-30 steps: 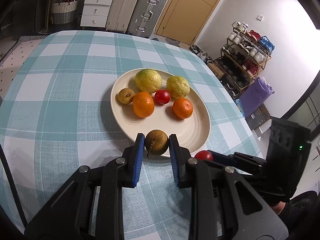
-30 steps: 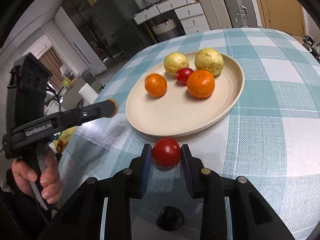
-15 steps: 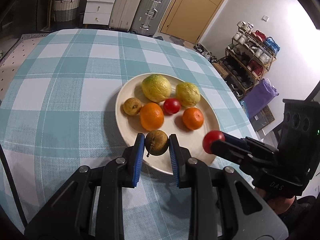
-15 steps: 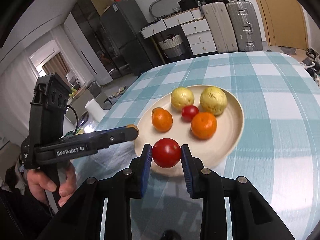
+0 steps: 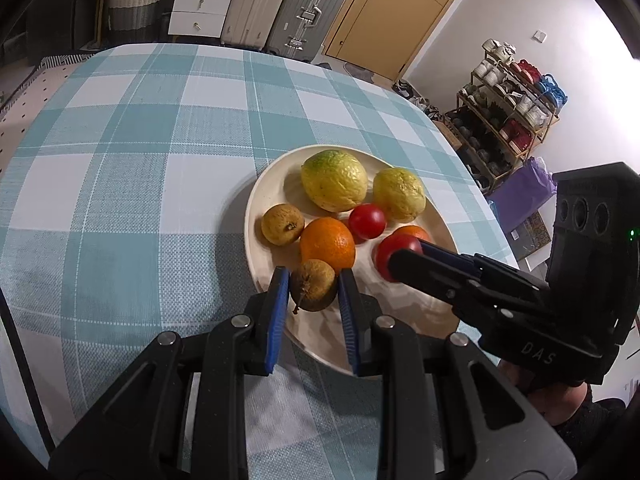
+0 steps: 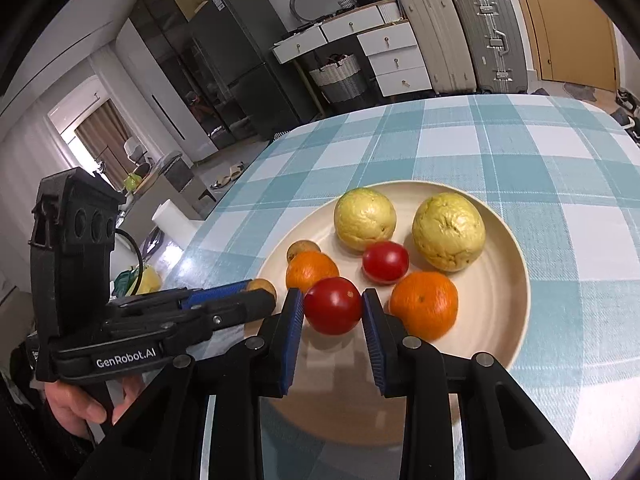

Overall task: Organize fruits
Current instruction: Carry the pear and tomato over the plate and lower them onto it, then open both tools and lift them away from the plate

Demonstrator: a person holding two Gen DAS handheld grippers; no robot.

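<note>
A cream plate (image 5: 404,316) (image 6: 504,312) on the checked tablecloth holds two yellow-green fruits (image 5: 334,180) (image 6: 448,232), two oranges (image 5: 327,242) (image 6: 424,304), a red tomato (image 5: 367,221) (image 6: 385,261) and a small brown fruit (image 5: 282,224) (image 6: 303,248). My left gripper (image 5: 313,286) is shut on a second brown fruit (image 5: 313,285) over the plate's near rim. My right gripper (image 6: 332,310) is shut on a second red tomato (image 6: 333,311) (image 5: 396,254) above the plate, beside an orange.
The round table (image 5: 140,160) drops off at its right and near edges. Beyond it stand suitcases (image 5: 304,8), white drawers (image 5: 200,4), a wicker basket (image 5: 134,6) and a shoe rack (image 5: 508,108). The two grippers are close together over the plate.
Both grippers have moved forward over the plate with their fruits. The right gripper lifted the tomato off the tablecloth and carried it in beside the orange.
</note>
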